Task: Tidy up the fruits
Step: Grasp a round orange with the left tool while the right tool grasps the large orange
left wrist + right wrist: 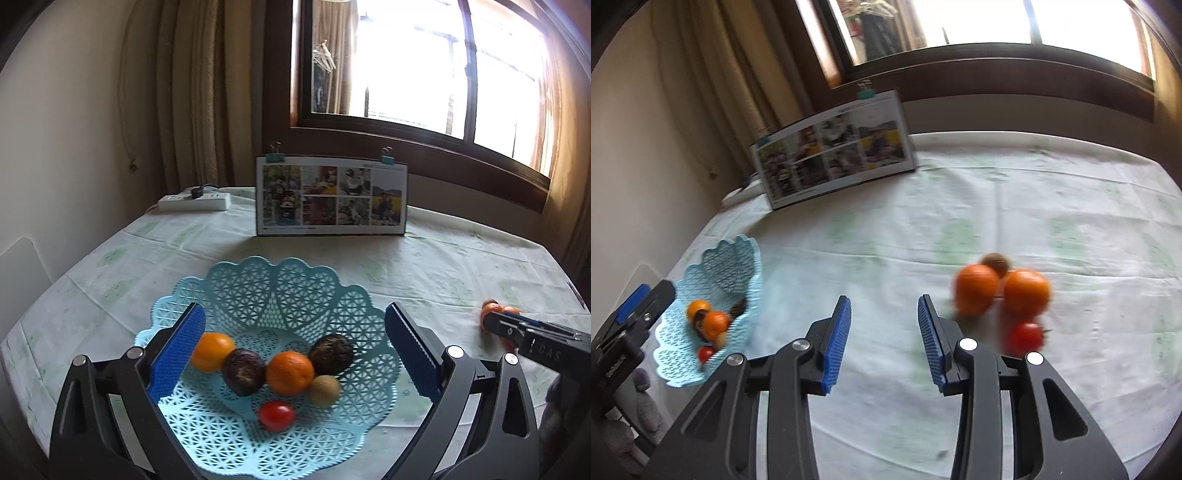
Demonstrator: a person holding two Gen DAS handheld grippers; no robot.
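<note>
Blue basket (pixel 332 295) holds fruit; both claws gape, oranges (pixel 975 291) loose

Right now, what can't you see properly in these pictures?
- Loose fruits on the table: in the left wrist view the right gripper covers most of them; in the right wrist view two oranges, a brown fruit and a tomato are blurred.
- Blue basket: its near rim is hidden behind the left gripper.
- Photo board: pictures too small to read.
</note>
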